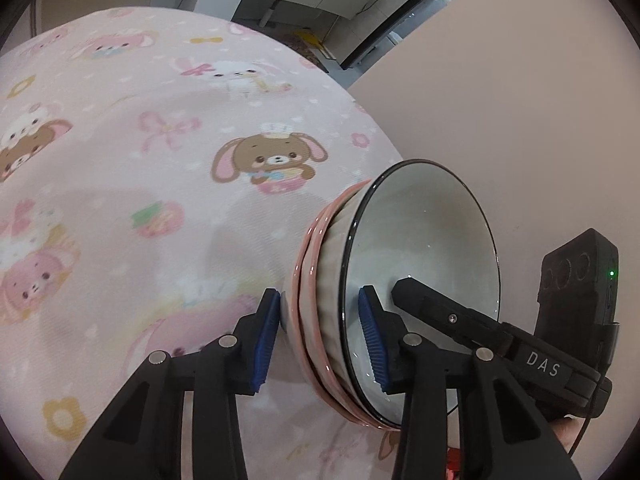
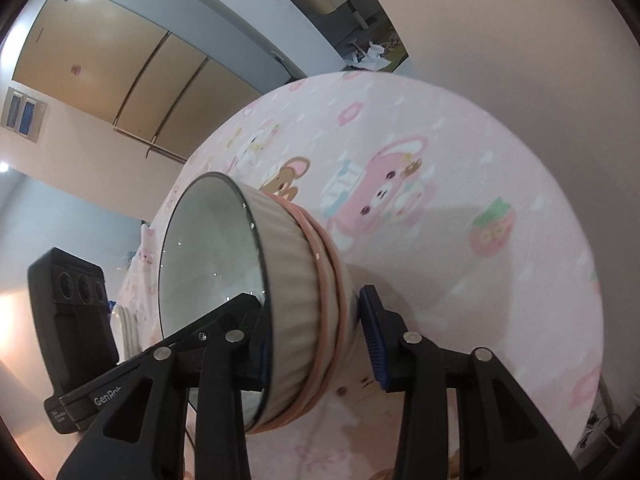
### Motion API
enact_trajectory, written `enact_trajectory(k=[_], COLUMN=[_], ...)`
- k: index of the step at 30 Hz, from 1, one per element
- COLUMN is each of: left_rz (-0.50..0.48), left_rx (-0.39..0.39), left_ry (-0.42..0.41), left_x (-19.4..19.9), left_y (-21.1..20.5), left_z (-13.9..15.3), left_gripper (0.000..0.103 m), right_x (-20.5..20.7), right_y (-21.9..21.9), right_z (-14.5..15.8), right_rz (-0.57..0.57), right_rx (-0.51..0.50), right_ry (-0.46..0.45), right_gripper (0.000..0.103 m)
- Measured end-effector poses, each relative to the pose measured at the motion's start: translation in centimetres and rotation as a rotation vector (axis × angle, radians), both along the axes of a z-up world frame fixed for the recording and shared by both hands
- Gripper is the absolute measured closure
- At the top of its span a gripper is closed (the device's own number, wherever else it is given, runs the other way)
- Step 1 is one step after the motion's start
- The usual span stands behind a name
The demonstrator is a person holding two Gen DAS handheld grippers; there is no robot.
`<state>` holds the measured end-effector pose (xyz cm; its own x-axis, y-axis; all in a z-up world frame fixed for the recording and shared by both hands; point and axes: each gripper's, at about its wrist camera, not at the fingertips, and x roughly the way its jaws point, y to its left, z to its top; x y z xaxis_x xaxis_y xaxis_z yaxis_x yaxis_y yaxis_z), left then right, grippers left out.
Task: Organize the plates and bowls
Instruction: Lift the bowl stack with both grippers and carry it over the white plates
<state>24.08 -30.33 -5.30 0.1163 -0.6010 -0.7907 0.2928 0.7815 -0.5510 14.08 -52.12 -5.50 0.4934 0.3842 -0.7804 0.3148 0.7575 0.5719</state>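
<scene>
A white ribbed bowl (image 1: 420, 248) with a dark rim is nested in two pink-rimmed dishes (image 1: 308, 280). The stack is tipped on its side above the table. My left gripper (image 1: 320, 336) clamps the stack's wall, with one blue pad inside the bowl and the other on the outer base. From the opposite side my right gripper (image 2: 316, 352) grips the same stack (image 2: 296, 280): its left pad is inside the bowl and mostly hidden, and its right pad presses the base. Each view shows the other gripper's black finger (image 1: 440, 312) (image 2: 224, 320) reaching into the bowl.
A table covered with a pink cartoon-animal cloth (image 1: 160, 160) lies under the stack, its far edge curving toward a plain wall. Another white ribbed dish (image 2: 124, 328) sits at the table's left edge. Tan cabinets (image 2: 120, 60) stand beyond.
</scene>
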Motion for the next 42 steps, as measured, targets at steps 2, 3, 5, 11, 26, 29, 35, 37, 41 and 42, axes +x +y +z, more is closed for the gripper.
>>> enact_trajectory(k=[2, 3, 5, 11, 26, 29, 35, 37, 41, 42], left_rz=[0.007, 0.014, 0.022, 0.066, 0.246, 0.274, 0.329, 0.348, 0.356, 0.356], left_rx=[-0.002, -0.001, 0.004, 0.0, -0.019, -0.017, -0.003, 0.009, 0.028, 0.033], left_ry=[0.005, 0.001, -0.01, -0.005, -0.009, -0.011, -0.044, -0.047, -0.001, 0.006], left_x=[-0.2, -0.5, -0.8, -1.8, -4.2, -4.6, -5.2, -5.3, -5.2, -5.2], left_y=[0.9, 1.5, 2.3, 6.7, 21.9, 25.0, 30.6, 32.0, 34.1, 34.2], left_z=[0.2, 0.4, 0.8, 2.5, 4.6, 5.0, 5.9, 5.9, 4.2, 3.9], left_gripper=[0.061, 0.061, 0.061, 0.061, 0.061, 0.061, 0.061, 0.061, 0.061, 0.061], right_x=[0.0, 0.0, -0.1, 0.0, 1.7, 2.2, 3.3, 3.4, 3.5, 3.5], right_y=[1.0, 1.7, 2.8, 6.7, 21.2, 23.9, 29.7, 31.4, 33.5, 33.6], right_z=[0.5, 0.8, 1.3, 2.8, 5.1, 5.7, 6.0, 6.0, 4.6, 4.1], right_rz=[0.017, 0.028, 0.046, 0.102, 0.294, 0.33, 0.407, 0.427, 0.458, 0.456], right_rx=[-0.022, -0.04, -0.054, -0.041, -0.079, -0.089, -0.097, -0.101, -0.104, -0.094], right_ry=[-0.008, -0.014, -0.024, -0.039, -0.06, -0.074, -0.088, -0.087, -0.059, -0.039], right_gripper=[0.068, 0.068, 0.068, 0.069, 0.069, 0.069, 0.069, 0.069, 0.069, 0.069])
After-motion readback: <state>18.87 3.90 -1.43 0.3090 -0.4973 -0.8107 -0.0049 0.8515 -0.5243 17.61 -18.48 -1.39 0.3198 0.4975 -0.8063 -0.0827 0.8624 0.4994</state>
